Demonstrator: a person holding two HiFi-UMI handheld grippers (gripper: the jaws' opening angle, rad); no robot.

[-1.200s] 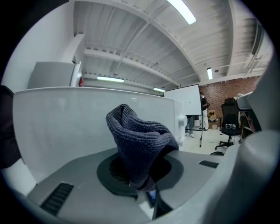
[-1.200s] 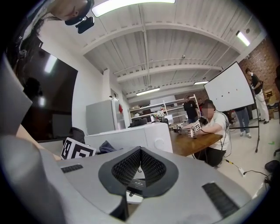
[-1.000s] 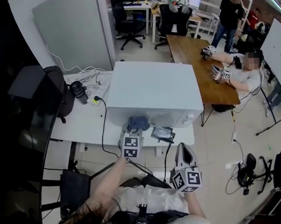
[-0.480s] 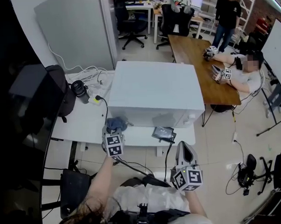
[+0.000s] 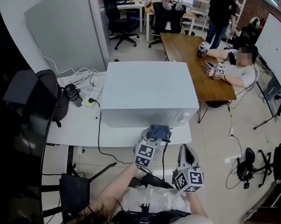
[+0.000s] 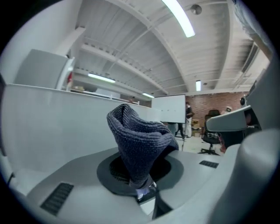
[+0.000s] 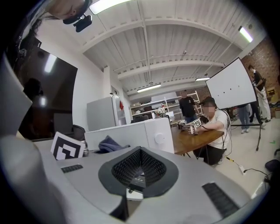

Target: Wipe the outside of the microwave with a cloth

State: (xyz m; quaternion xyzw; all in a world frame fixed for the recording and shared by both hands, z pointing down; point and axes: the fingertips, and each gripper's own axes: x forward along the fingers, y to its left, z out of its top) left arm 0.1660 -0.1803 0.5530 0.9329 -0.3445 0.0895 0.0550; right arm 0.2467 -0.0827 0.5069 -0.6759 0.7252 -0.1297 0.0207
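The white microwave (image 5: 149,92) stands on a white table (image 5: 78,128). My left gripper (image 5: 155,134) is shut on a bunched blue-grey cloth (image 5: 158,130), which sits against the lower front of the microwave, right of its middle. In the left gripper view the cloth (image 6: 141,140) rises from the jaws, with the microwave's front wall (image 6: 52,124) just behind. My right gripper (image 5: 185,149) hangs shut and empty below the table edge, right of the left one. The right gripper view shows the microwave (image 7: 131,136), its knob (image 7: 160,138) and the cloth (image 7: 108,143).
A black bag (image 5: 56,96), a dark lens-like cylinder (image 5: 73,94) and cables lie on the table's left. A grey cabinet (image 5: 65,33) stands behind. To the right a person sits at a wooden table (image 5: 189,56); office chairs and another person are further back.
The left gripper carried the cloth along the microwave's front, first to the left corner, then across to the right part. The right gripper stayed put.
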